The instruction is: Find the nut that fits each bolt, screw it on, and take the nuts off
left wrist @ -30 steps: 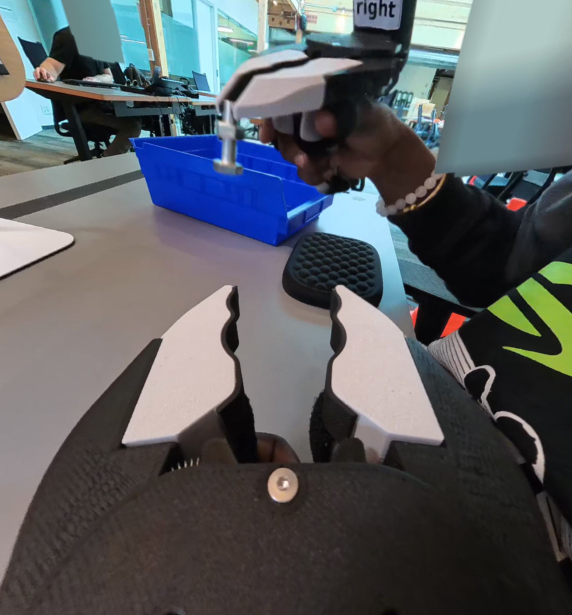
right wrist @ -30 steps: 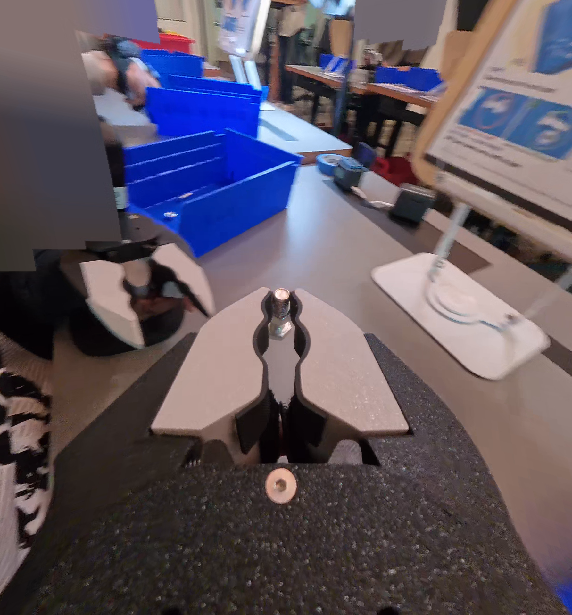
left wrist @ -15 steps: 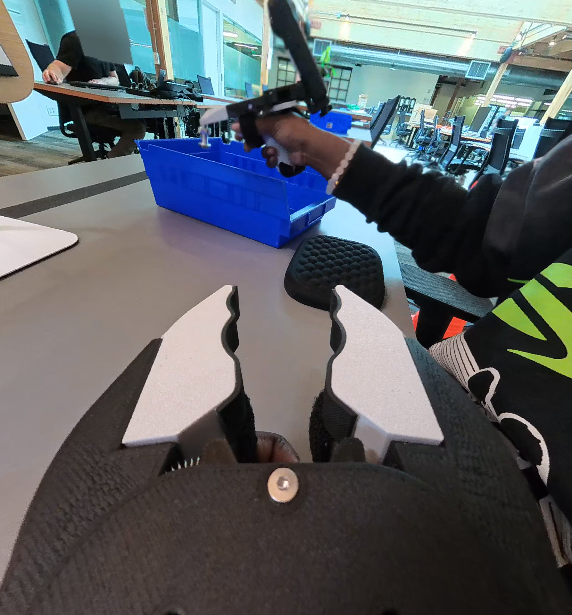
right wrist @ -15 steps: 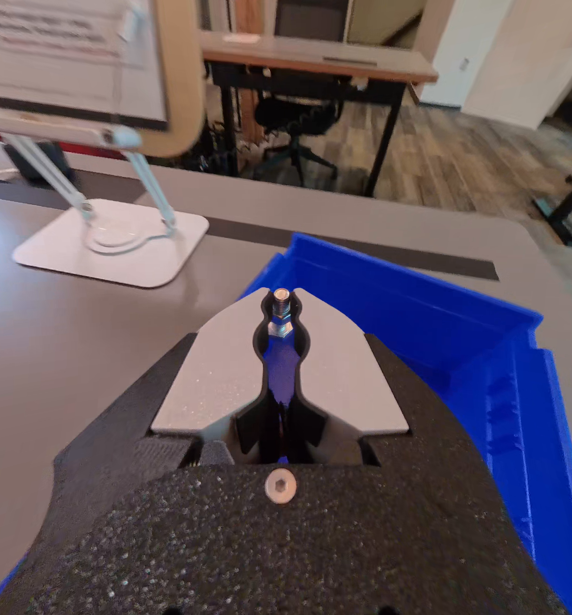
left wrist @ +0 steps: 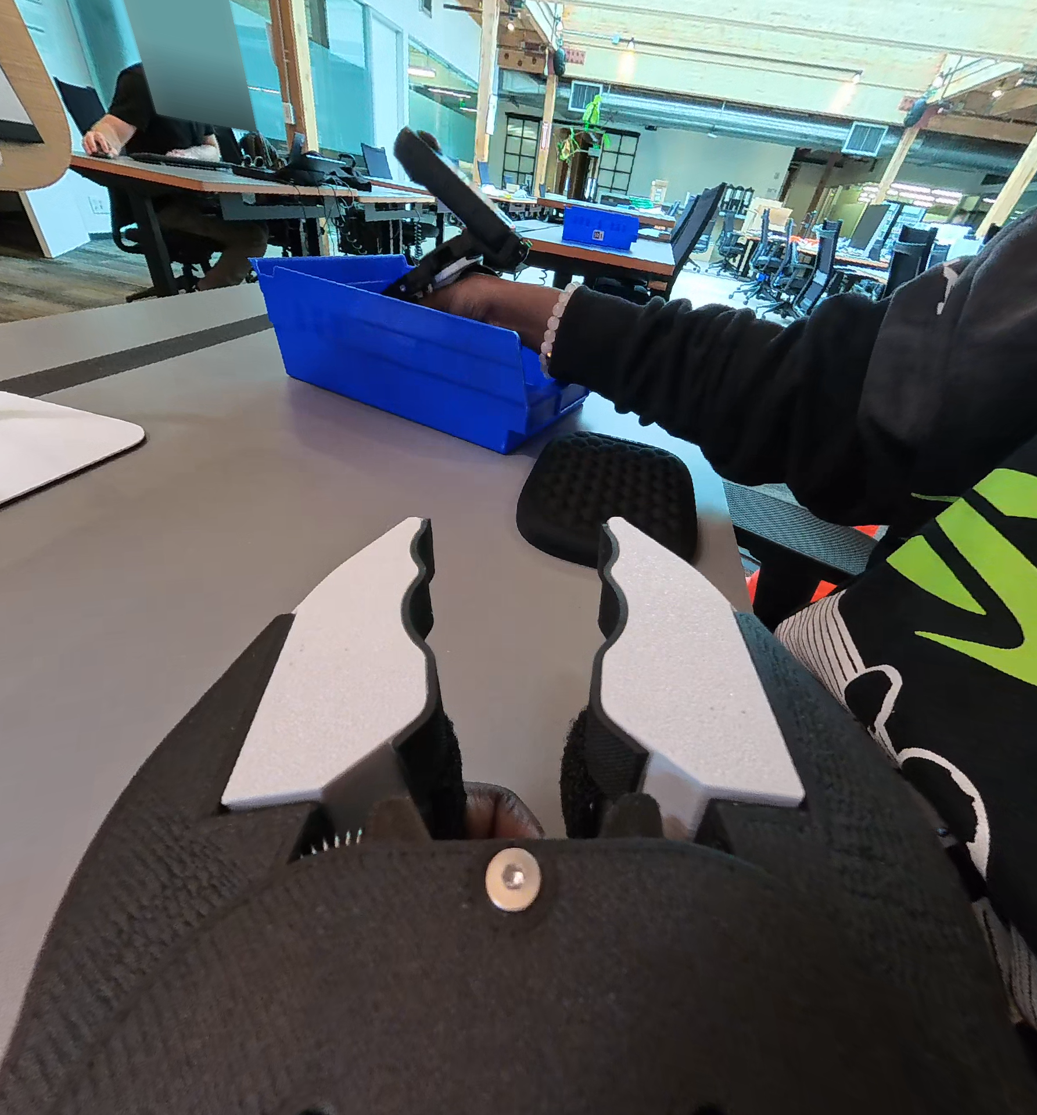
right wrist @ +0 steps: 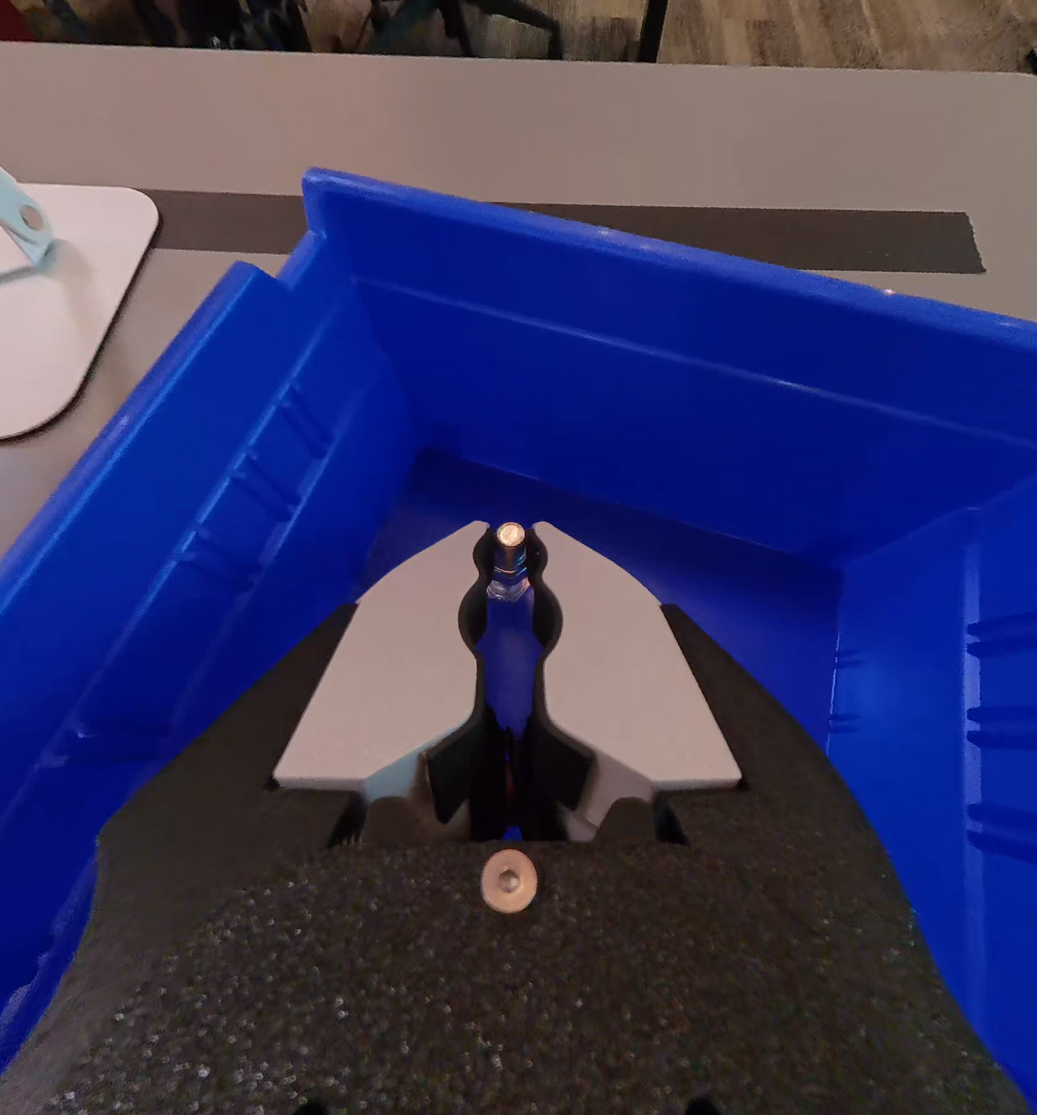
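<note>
My right gripper (right wrist: 510, 534) is shut on a silver bolt (right wrist: 508, 555) with a nut threaded on it, held at the fingertips. It is lowered inside a blue bin (right wrist: 624, 362), near the bin's far corner. In the left wrist view the right gripper's body (left wrist: 443, 265) dips into the blue bin (left wrist: 407, 362) at the far side of the table; its fingertips are hidden behind the bin wall. My left gripper (left wrist: 513, 531) is open and empty, low over the grey table (left wrist: 202, 543).
A black textured pad (left wrist: 606, 495) lies just ahead of my left gripper. A white stand base (left wrist: 27, 446) sits at the left, also in the right wrist view (right wrist: 39, 314). The person's sleeve (left wrist: 775, 386) reaches across at the right. Desks and a seated person are behind. Left tips to right tips: about 45 cm.
My right gripper has carried the bolt from in front of the left gripper, over the blue bin and down into it. The left gripper has stayed open and still.
</note>
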{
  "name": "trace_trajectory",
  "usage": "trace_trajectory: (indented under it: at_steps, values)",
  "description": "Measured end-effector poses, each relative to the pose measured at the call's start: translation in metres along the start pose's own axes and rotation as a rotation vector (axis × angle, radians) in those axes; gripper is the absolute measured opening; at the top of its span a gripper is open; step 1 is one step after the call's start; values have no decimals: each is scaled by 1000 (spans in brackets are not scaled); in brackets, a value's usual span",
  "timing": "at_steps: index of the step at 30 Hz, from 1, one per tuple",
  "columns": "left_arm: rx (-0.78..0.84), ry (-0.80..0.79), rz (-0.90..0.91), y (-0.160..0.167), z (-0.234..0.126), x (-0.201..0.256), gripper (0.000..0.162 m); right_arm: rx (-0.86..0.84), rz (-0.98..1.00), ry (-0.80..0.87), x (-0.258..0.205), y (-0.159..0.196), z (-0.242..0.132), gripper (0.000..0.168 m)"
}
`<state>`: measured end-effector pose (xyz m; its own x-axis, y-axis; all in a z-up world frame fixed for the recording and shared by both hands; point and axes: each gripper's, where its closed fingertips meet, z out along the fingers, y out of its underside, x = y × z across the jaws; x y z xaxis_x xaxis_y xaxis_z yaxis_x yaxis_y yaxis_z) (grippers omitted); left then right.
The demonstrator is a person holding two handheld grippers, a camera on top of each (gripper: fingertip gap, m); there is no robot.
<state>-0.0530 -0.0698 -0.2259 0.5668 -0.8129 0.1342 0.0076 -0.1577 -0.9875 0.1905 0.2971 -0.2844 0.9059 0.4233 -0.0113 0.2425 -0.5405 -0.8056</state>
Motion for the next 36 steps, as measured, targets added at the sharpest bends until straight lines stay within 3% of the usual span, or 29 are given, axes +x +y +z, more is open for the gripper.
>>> trace_trajectory:
  at_steps: [9,14,21,27,32,36]
  values:
    - [2,2,8,0,0,1,53,-45,-29,20,1,8,1,10]
    - [3,2,11,-1,-1,1,53,21,-20,31,-1,-3,-12,14]
    - [29,-30,43,-6,-3,1,52,433,3,-110,-65,-54,-110,39]
    - [-4,-81,76,-11,-8,3,52,647,-33,-335,-150,-45,-191,39]
    - [-4,-216,28,-40,-48,-18,51,740,-125,-489,-205,-13,-225,34]
    - [-103,-440,-7,-58,-112,-67,49,742,-204,-508,-220,17,-224,32]
